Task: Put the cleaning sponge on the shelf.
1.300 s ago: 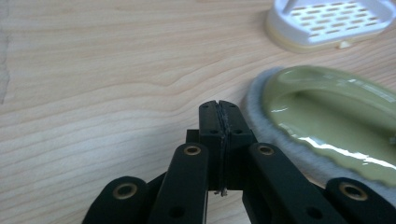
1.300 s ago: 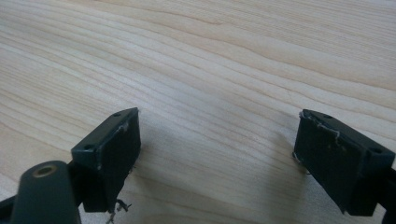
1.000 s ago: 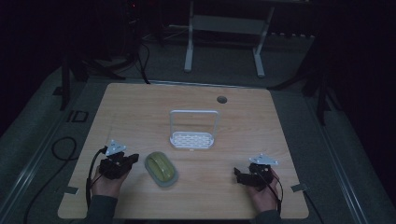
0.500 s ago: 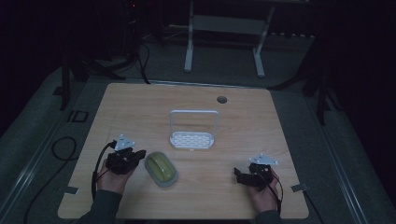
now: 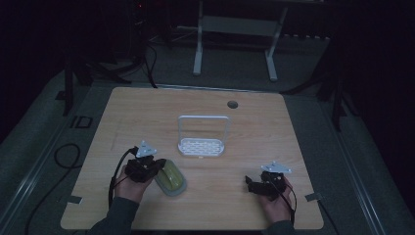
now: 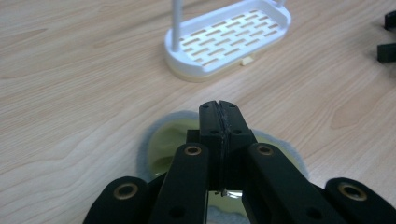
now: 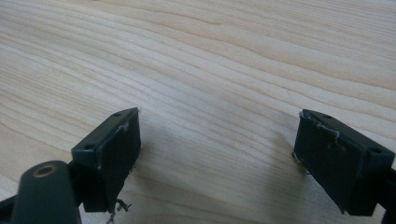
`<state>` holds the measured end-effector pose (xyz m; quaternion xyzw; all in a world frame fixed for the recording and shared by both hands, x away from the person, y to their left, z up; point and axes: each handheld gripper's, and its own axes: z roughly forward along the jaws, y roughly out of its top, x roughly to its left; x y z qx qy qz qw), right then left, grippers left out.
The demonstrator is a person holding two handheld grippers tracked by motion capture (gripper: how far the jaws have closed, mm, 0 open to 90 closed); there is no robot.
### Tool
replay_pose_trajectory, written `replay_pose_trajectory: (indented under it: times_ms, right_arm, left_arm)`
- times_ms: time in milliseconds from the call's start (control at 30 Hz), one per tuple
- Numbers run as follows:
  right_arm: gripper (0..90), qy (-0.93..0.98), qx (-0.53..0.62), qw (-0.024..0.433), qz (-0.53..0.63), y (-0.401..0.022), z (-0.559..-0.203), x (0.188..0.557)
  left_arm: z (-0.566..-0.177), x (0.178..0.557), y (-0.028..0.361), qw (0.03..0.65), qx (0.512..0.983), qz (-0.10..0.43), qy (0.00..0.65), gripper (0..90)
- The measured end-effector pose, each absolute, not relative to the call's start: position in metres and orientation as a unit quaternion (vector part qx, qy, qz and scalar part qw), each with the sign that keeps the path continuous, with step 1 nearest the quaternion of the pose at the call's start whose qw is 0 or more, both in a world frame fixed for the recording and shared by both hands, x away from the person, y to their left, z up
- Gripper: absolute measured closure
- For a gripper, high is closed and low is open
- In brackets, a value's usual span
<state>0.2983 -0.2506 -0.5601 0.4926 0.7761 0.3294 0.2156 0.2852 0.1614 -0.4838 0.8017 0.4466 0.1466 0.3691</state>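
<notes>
Wooden counter (image 5: 147, 112), dim light. Left gripper (image 5: 155, 165) in the lower left of the high view, held in a hand (image 5: 128, 186) coming up from the bottom edge. Jaws pressed flat together, nothing between them. In the left gripper view the closed tips sit low centre of the frame, over a yellow-green sponge (image 6: 168, 140) with a grey underlayer showing round its edge. In the high view the sponge (image 5: 171, 178) lies just right of that gripper, lower centre-left; whether the tips touch it I cannot tell.

White slotted rack (image 5: 201, 146) with an upright loop handle stands at frame centre, apart from the sponge; it sits at the top of the left gripper view.

Right gripper (image 5: 254, 185) in the lower right, well apart from the rest. Jaws spread wide over bare wood, holding nothing.
</notes>
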Motion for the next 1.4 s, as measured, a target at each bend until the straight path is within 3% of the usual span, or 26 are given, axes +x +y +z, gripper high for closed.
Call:
replay_pose_trajectory:
  times_ms: [800, 1400]
  right_arm:
    - [14.3, 0.776, 0.493, 0.216, 0.329, -0.251, -0.560, 0.298]
    - [14.3, 0.776, 0.493, 0.216, 0.329, -0.251, -0.560, 0.298]
  left_arm:
    - [-0.504, 0.278, 0.115, 0.362, 0.829, 0.105, 0.414, 89.6]
    - [-0.510, 0.259, 0.136, 0.341, 0.835, 0.099, 0.421, 89.5]
